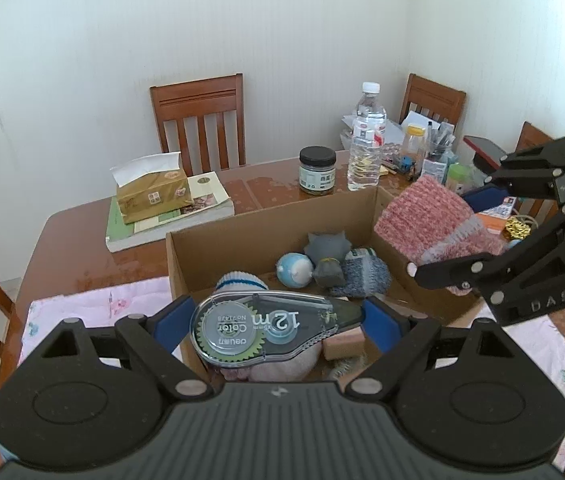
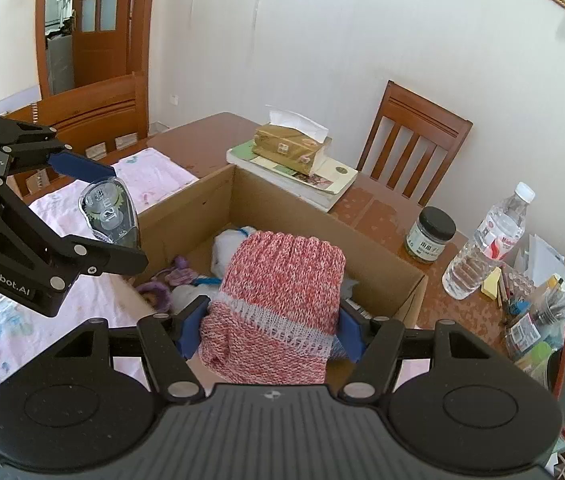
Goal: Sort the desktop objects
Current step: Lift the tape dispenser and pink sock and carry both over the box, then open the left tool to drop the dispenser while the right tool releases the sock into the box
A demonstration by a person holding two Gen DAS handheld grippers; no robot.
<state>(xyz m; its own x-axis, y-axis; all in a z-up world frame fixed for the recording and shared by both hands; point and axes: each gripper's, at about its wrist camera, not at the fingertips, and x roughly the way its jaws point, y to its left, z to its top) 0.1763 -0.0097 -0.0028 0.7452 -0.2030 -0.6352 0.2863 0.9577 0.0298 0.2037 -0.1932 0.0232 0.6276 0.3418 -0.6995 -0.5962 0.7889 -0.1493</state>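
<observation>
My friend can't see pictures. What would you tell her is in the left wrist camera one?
The left gripper holds a clear correction tape dispenser over an open cardboard box with small toys and socks inside. On the right, the right gripper holds a pink knitted sock above the same box, which sits on a brown table.

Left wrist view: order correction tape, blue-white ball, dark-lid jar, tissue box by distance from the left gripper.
1. correction tape, between its fingers.
2. blue-white ball, inside the box.
3. dark-lid jar, beyond the box.
4. tissue box, far left; about level with the jar, too close to call.
</observation>
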